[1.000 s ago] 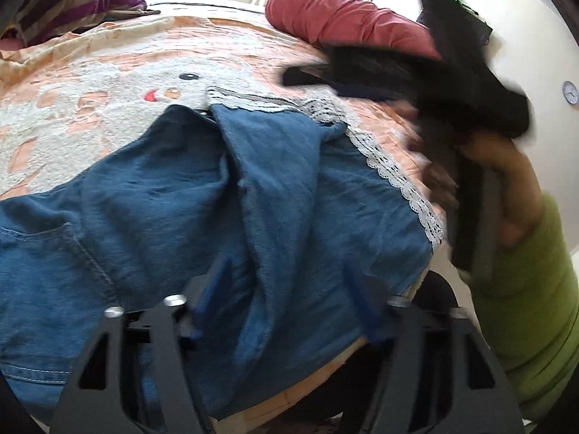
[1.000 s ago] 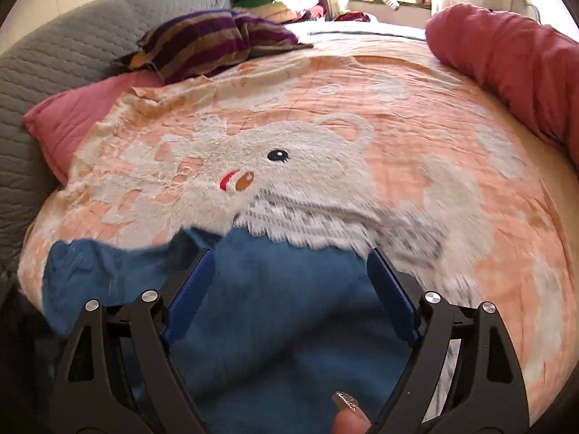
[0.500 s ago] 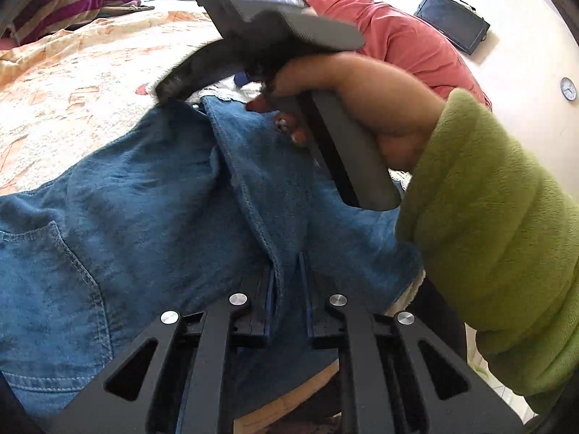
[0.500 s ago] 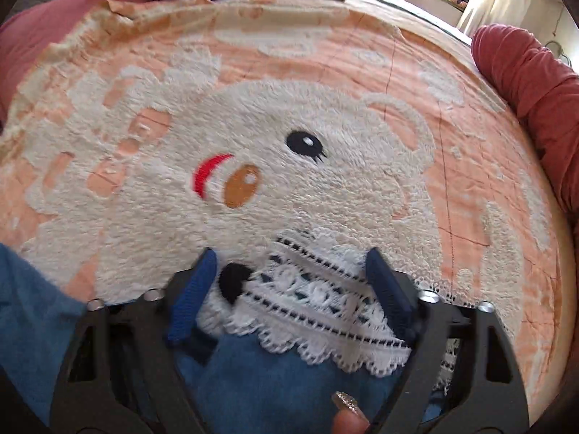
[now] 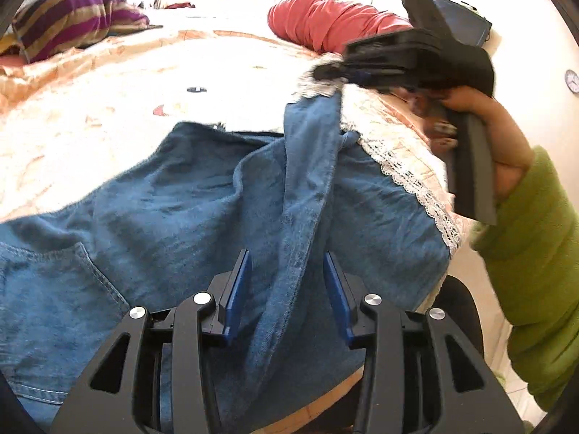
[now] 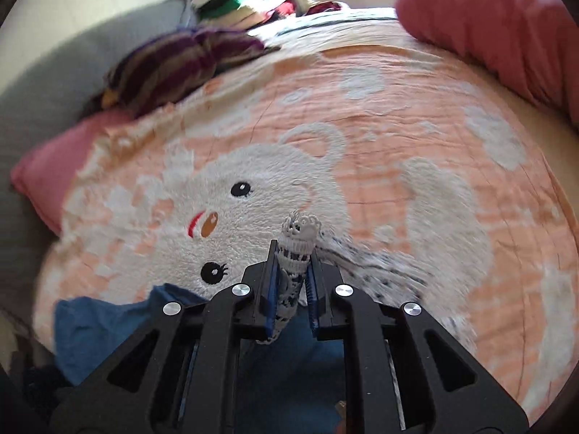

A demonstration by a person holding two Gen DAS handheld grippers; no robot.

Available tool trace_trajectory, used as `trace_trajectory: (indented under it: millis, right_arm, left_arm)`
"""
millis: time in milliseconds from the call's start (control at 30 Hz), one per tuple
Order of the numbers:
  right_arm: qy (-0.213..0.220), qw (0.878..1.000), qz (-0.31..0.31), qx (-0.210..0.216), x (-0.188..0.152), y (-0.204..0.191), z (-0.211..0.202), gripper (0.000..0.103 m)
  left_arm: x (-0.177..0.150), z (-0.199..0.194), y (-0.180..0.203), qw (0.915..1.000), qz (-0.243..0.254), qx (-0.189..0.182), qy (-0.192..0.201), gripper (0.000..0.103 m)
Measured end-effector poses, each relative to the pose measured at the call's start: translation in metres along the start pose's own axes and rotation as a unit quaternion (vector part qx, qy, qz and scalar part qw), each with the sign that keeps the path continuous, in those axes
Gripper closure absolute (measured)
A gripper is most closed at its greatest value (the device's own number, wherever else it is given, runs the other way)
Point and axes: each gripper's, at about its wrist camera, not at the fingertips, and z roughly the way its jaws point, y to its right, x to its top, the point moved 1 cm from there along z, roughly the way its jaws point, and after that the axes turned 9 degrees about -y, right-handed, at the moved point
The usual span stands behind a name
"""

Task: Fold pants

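Blue denim pants (image 5: 173,209) with a white lace hem (image 5: 419,188) lie on the bed. My left gripper (image 5: 286,285) is open, its blue pads either side of a raised seam fold of the denim. My right gripper (image 6: 291,282) is shut on the lace hem (image 6: 296,249) of one leg and holds it lifted above the blanket. In the left wrist view the right gripper (image 5: 329,72) pulls that leg up and to the right. Blue denim (image 6: 94,325) shows at the lower left of the right wrist view.
The bed carries an orange blanket with a white bear (image 6: 275,166). A striped purple pillow (image 6: 173,61) and a pink pillow (image 6: 47,173) lie at the far left, a red bolster (image 6: 499,29) at the far right. The bed edge (image 5: 448,260) is close on the right.
My left gripper was shut on the seam fold half a second ago and has opened. My right gripper has closed on the lace hem and lifted it up and to the right.
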Motion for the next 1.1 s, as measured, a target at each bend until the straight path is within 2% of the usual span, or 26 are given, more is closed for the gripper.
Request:
trace_trajectory:
  millis: [33,67,100,133,233,433,600,867,1100]
  right_arm:
    - [0.001,1.0,0.006,0.004,-0.001,0.004,-0.005,0.095]
    - [0.005,1.0,0.014,0.007,-0.004,0.009,-0.012,0.095]
    - [0.01,1.0,0.02,0.008,-0.007,0.013,-0.018,0.095]
    - [0.017,1.0,0.025,0.007,-0.011,0.017,-0.026,0.095]
    - [0.033,0.999,0.035,0.006,-0.024,0.026,-0.045,0.095]
    - [0.051,0.997,0.052,0.008,-0.06,0.04,-0.083,0.095]
    - [0.055,0.996,0.07,0.002,-0.104,0.05,-0.104,0.095]
    - [0.012,0.994,0.105,-0.006,-0.169,0.072,-0.097,0.095]
    - [0.003,0.992,0.123,-0.012,-0.193,0.084,-0.091,0.095]
  left_arm:
    - [0.001,-0.001,0.002,1.0,0.003,0.005,0.005,0.066]
    - [0.001,-0.001,0.007,0.9998,0.012,0.013,0.009,0.07]
    - [0.002,0.001,0.011,0.9996,0.019,0.018,0.01,0.076]
    - [0.002,0.002,0.013,0.9993,0.027,0.021,0.011,0.088]
    - [-0.001,0.001,0.021,0.9981,0.053,0.03,0.013,0.1]
    - [-0.008,-0.017,0.029,0.9946,0.09,0.039,0.033,0.101]
    - [-0.015,-0.023,0.032,0.9936,0.103,0.028,0.038,0.101]
    - [-0.03,-0.015,0.045,0.9889,0.144,0.034,0.013,0.101]
    - [-0.039,0.003,0.05,0.9863,0.16,0.039,-0.018,0.101]
